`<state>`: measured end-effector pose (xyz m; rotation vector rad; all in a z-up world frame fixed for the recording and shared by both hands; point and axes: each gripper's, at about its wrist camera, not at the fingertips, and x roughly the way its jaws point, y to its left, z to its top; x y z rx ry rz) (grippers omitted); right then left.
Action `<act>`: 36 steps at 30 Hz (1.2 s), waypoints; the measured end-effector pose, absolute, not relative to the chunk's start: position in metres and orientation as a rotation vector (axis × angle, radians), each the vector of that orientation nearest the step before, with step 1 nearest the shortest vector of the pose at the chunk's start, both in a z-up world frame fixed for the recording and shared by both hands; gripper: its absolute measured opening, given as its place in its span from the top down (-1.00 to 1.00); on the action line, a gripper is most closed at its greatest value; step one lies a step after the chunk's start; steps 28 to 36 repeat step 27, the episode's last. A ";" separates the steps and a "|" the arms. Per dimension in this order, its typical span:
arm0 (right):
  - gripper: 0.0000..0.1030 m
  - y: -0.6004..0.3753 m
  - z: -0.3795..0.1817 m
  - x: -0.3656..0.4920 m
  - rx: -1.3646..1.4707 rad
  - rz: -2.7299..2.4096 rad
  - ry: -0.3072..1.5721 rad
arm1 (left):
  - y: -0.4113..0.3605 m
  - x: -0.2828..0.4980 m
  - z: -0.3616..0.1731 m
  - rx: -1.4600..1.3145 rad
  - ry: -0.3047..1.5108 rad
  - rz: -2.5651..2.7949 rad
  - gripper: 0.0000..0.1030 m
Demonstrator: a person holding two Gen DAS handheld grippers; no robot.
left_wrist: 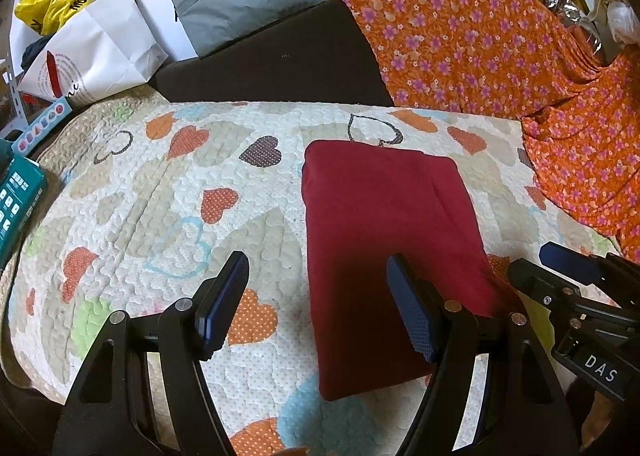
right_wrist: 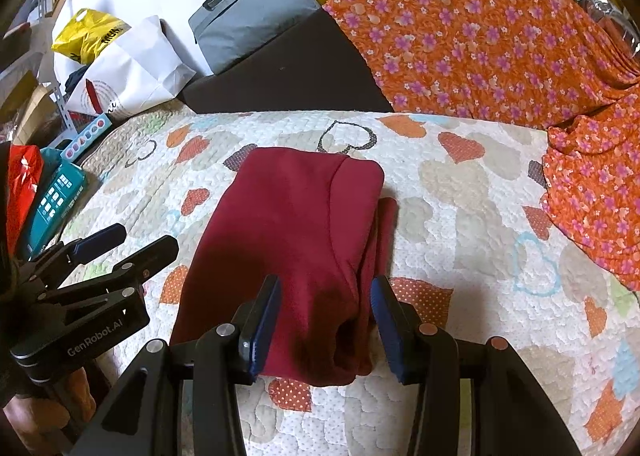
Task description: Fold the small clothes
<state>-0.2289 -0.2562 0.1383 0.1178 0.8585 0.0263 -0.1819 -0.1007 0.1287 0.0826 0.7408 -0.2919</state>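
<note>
- Nearest the lens are my own blue-padded fingers: my left gripper (left_wrist: pixel 320 304) stands wide open over the quilt (left_wrist: pixel 160 184), one pad over bare quilt and the other above the near half of the red garment (left_wrist: pixel 384 232), holding nothing.
- Off to the garment's other side, my right gripper (right_wrist: pixel 326 320) is about half open; its two pads straddle the near end of the red cloth, and I see a gap on each side, so I judge it grips nothing.
- That red garment lies flat on the heart-patterned quilt, roughly in the middle, with the orange flowered cloth (left_wrist: pixel 480 44) well apart at the far right.
- By my reckoning the folding is well along: the piece is already a tidy narrow rectangle. One more fold end to end, or just a smoothing, looks to be what is left. I see no other small clothes waiting on the quilt.
- From the left wrist view the garment reads as one smooth slab with clean edges.
- Only the right wrist view shows the layering: an upper flap with a curved edge, and a narrow strip of the lower layer poking out along the right side.
- Each view catches the other gripper at its edge; a bit of hand shows only at the bottom left of the right wrist view.
</note>
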 end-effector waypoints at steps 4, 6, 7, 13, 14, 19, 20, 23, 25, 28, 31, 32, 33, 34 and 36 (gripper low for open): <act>0.12 -0.256 0.136 -0.228 0.126 0.021 0.864 | -0.101 -0.181 0.127 0.080 0.749 -0.294 -0.39; 0.12 -0.257 0.135 -0.228 0.130 0.020 0.866 | -0.102 -0.180 0.126 0.082 0.754 -0.293 -0.39; 0.12 -0.257 0.135 -0.228 0.131 0.021 0.867 | -0.102 -0.179 0.125 0.083 0.758 -0.294 -0.39; 0.12 -0.257 0.133 -0.227 0.133 0.024 0.872 | -0.104 -0.181 0.124 0.088 0.758 -0.295 -0.40; 0.12 -0.257 0.132 -0.227 0.132 0.025 0.873 | -0.104 -0.181 0.123 0.091 0.754 -0.295 -0.40; 0.11 -0.255 0.130 -0.227 0.133 0.027 0.879 | -0.100 -0.178 0.120 0.078 0.761 -0.301 -0.39; 0.11 -0.255 0.130 -0.227 0.133 0.027 0.880 | -0.099 -0.177 0.120 0.072 0.764 -0.301 -0.39; 0.11 -0.255 0.130 -0.227 0.134 0.026 0.880 | -0.096 -0.174 0.119 0.056 0.772 -0.300 -0.39; 0.11 -0.255 0.129 -0.227 0.137 0.026 0.881 | -0.094 -0.173 0.120 0.048 0.775 -0.301 -0.39; 0.11 -0.257 0.129 -0.226 0.140 0.024 0.881 | -0.094 -0.173 0.120 0.047 0.778 -0.301 -0.40; 0.11 -0.257 0.129 -0.226 0.140 0.024 0.881 | -0.094 -0.173 0.120 0.047 0.778 -0.301 -0.40; 0.11 -0.257 0.129 -0.226 0.140 0.024 0.881 | -0.094 -0.173 0.120 0.047 0.778 -0.301 -0.40; 0.11 -0.257 0.129 -0.226 0.140 0.024 0.881 | -0.094 -0.173 0.120 0.047 0.778 -0.301 -0.40; 0.11 -0.257 0.129 -0.226 0.140 0.024 0.881 | -0.094 -0.173 0.120 0.047 0.778 -0.301 -0.40; 0.11 -0.257 0.129 -0.226 0.140 0.024 0.881 | -0.094 -0.173 0.120 0.047 0.778 -0.301 -0.40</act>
